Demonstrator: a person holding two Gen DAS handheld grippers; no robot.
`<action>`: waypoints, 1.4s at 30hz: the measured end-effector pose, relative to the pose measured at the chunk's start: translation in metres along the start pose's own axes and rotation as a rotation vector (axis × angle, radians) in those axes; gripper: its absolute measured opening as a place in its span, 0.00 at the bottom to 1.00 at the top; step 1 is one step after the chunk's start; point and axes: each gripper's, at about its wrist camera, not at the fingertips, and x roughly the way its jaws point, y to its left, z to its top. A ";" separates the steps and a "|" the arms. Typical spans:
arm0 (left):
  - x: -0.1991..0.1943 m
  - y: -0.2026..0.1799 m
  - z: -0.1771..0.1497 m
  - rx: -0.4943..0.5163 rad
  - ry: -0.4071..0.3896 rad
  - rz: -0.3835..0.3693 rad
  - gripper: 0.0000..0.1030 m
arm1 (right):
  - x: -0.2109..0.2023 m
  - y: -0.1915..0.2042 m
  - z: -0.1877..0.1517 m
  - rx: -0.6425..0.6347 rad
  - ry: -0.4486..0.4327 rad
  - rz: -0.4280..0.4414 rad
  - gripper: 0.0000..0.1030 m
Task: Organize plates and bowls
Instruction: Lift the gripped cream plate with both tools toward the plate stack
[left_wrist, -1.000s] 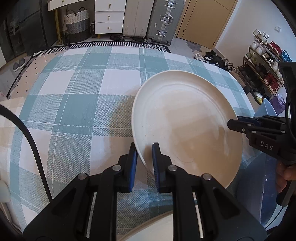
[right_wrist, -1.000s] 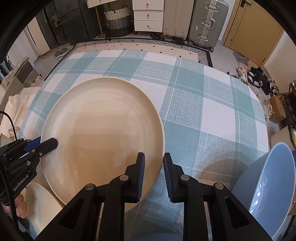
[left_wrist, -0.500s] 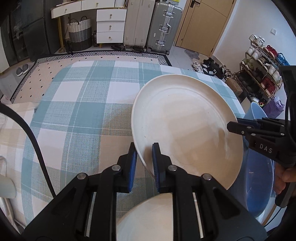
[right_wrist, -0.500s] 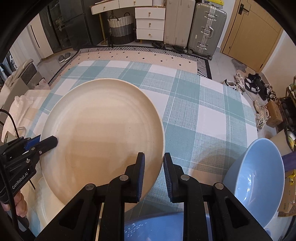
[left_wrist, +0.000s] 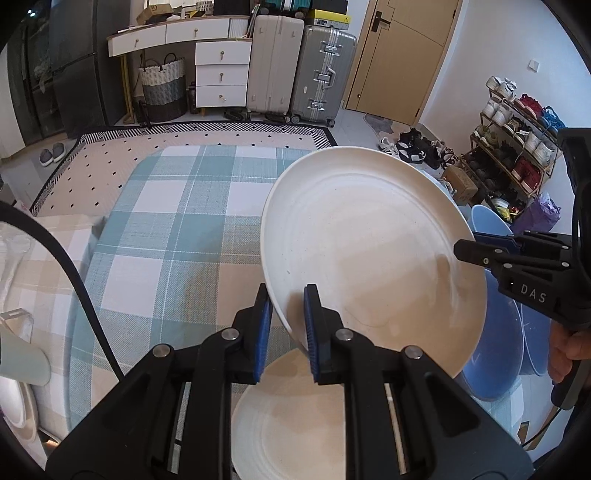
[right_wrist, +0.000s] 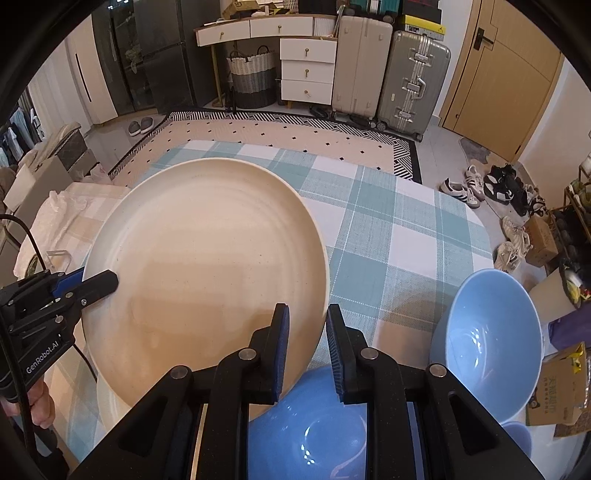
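A large cream plate (left_wrist: 369, 251) is held level in the air above the checked tablecloth (left_wrist: 177, 229). My left gripper (left_wrist: 287, 325) is shut on its near left rim. My right gripper (right_wrist: 307, 343) is shut on the opposite rim of the same plate (right_wrist: 207, 266). A second cream plate (left_wrist: 291, 417) lies on the table below it, near the front edge. A blue bowl (right_wrist: 491, 343) stands to the right, and another blue bowl (right_wrist: 310, 424) sits under my right gripper.
A pale mug-like object (left_wrist: 22, 362) and a clear stand (left_wrist: 18, 321) sit at the table's left edge. The far part of the tablecloth (right_wrist: 388, 206) lies beyond the plate. Suitcases (left_wrist: 295, 66), drawers and a shoe rack (left_wrist: 517, 129) stand around the room.
Both grippers have lifted the plate higher and drawn it back. More of the room, the lower cream plate and the blue bowls have come into view.
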 end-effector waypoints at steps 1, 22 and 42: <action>-0.007 0.000 -0.003 0.002 -0.004 0.000 0.12 | -0.003 0.002 -0.002 -0.001 -0.002 0.000 0.20; -0.092 0.006 -0.063 0.019 -0.051 0.035 0.14 | -0.065 0.047 -0.057 -0.047 -0.077 0.051 0.20; -0.126 0.007 -0.094 0.028 -0.074 0.055 0.16 | -0.092 0.067 -0.093 -0.060 -0.128 0.085 0.20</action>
